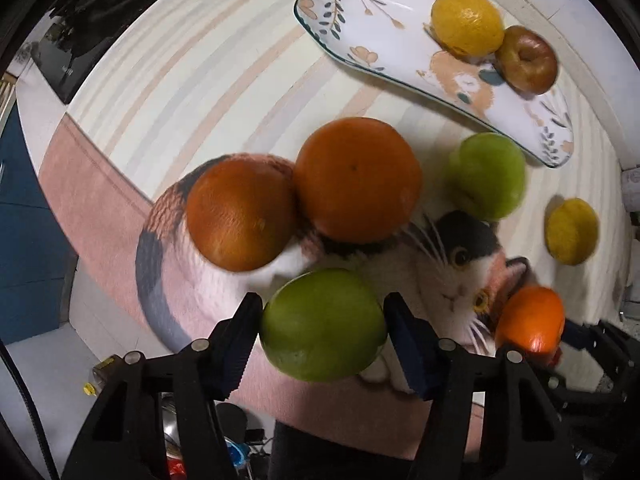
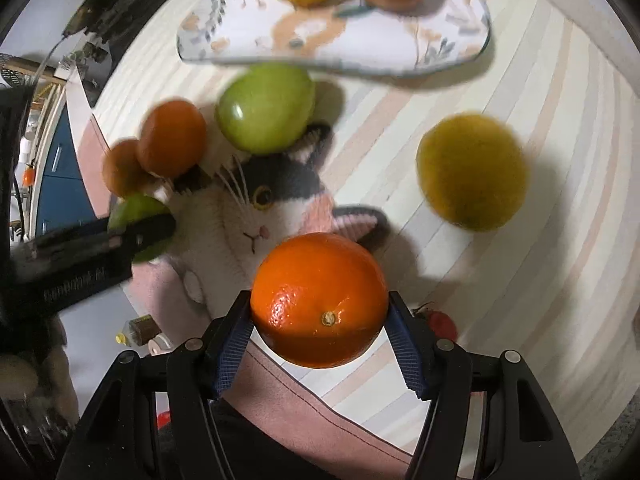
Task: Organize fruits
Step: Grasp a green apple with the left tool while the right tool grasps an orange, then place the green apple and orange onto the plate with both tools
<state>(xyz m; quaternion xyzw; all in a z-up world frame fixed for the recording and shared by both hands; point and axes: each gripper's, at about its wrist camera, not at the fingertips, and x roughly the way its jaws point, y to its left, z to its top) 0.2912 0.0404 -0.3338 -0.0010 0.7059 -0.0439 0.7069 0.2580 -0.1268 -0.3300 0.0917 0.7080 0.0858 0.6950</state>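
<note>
Here we are working both grippers at once, and each is closing around a fruit on the cat-print mat (image 1: 192,280). In the left wrist view the left gripper (image 1: 323,326) is pointing down with its jaws pinching a green apple (image 1: 323,324), one blue pad touching each flank. In the right wrist view the right gripper (image 2: 320,320) is clamping a bright orange (image 2: 319,306) the same way, stem end facing the camera. Judging by the task, we are gathering loose fruit onto the flowered plate (image 1: 384,12), which is already holding a yellow citrus (image 1: 466,20) and a brownish-red apple (image 1: 527,60) at one end, leaving its other end bare. Two darker oranges (image 1: 358,178) are sitting touching each other just beyond the held apple, so we are wanting to lift the left gripper straight up before travelling, or we may be nudging them into a roll. A second green apple (image 1: 488,176) is lying near the plate's rim and a loose yellow fruit (image 1: 572,230) well off to the side, both still waiting. Round fruit is probably slipping easily between flat pads, so we are keeping each grip centred on the widest girth and firm. The two grippers are working close together, so we are moving them to the plate one behind the other and setting the fruit down low on the bare end.
</note>
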